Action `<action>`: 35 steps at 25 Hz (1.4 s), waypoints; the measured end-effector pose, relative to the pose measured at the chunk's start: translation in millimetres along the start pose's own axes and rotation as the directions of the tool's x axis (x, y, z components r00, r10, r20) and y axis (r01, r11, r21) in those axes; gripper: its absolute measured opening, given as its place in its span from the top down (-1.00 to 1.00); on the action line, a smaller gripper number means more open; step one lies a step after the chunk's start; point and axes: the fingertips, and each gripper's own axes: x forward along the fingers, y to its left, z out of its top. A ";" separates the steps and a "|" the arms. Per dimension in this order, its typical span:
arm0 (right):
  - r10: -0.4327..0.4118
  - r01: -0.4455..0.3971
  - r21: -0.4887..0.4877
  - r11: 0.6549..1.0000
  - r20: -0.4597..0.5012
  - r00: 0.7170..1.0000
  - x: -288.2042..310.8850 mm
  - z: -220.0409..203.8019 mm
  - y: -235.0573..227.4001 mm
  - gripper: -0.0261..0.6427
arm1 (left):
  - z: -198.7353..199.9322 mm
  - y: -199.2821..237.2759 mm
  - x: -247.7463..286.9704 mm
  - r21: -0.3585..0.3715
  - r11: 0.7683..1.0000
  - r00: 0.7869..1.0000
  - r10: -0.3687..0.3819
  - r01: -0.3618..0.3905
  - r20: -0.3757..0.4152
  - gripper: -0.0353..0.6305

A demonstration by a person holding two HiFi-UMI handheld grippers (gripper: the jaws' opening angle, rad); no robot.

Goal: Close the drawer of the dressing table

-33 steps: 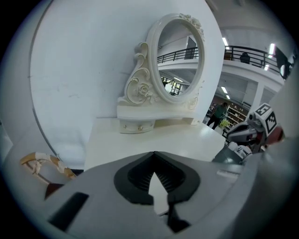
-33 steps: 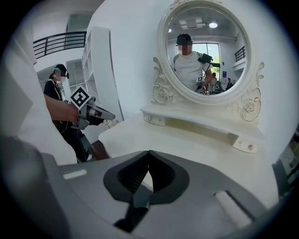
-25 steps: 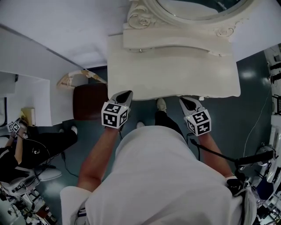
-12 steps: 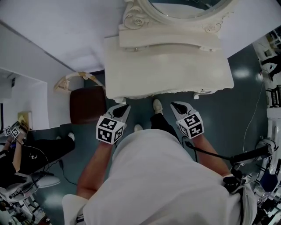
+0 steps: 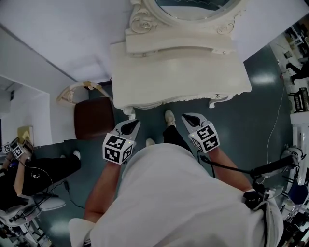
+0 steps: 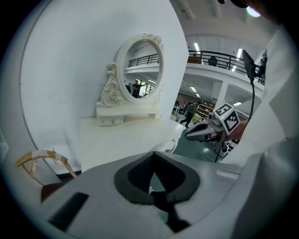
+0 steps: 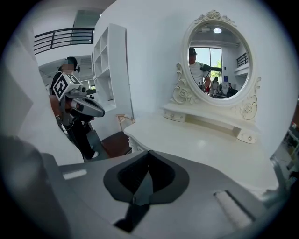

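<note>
The white dressing table (image 5: 178,72) with its oval mirror (image 5: 193,7) stands ahead of me, and no drawer juts out past its front edge in the head view. My left gripper (image 5: 134,122) is shut and empty, a short way back from the table's front left corner. My right gripper (image 5: 186,116) is also shut and empty, a little short of the front edge further right. In the left gripper view the jaws (image 6: 150,190) meet over the table top (image 6: 121,140). In the right gripper view the jaws (image 7: 142,186) are likewise together, with the mirror (image 7: 217,60) beyond.
A brown-seated chair (image 5: 94,118) stands left of the table against the white wall. My shoes (image 5: 169,117) are on the dark floor between the grippers. Another person (image 5: 29,169) sits at the far left. Stands and cables (image 5: 275,166) crowd the right side.
Both grippers have drawn back from the table's front edge toward my body. A strip of floor now shows between their tips and the table.
</note>
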 end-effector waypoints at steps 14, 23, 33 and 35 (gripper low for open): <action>0.016 -0.017 -0.021 1.000 -0.010 1.000 3.9 -2.4 14.1 0.92 | -7.6 -5.7 -8.1 0.007 1.000 1.000 -0.005 0.005 -0.009 0.88; 0.014 -0.015 -0.030 0.999 -0.019 1.000 5.5 -5.2 16.6 0.92 | -12.4 -4.8 -4.9 0.008 1.000 1.000 -0.011 0.011 -0.011 0.88; 0.001 -0.001 0.005 1.000 -0.018 1.000 5.7 -11.0 -15.3 0.92 | 0.8 -6.6 26.8 0.018 0.999 0.999 -0.030 0.031 -0.039 0.88; -0.006 0.006 0.014 1.000 -0.018 1.000 5.1 -11.4 -27.2 0.92 | 6.0 -7.1 37.3 0.020 0.999 0.998 -0.036 0.037 -0.046 0.88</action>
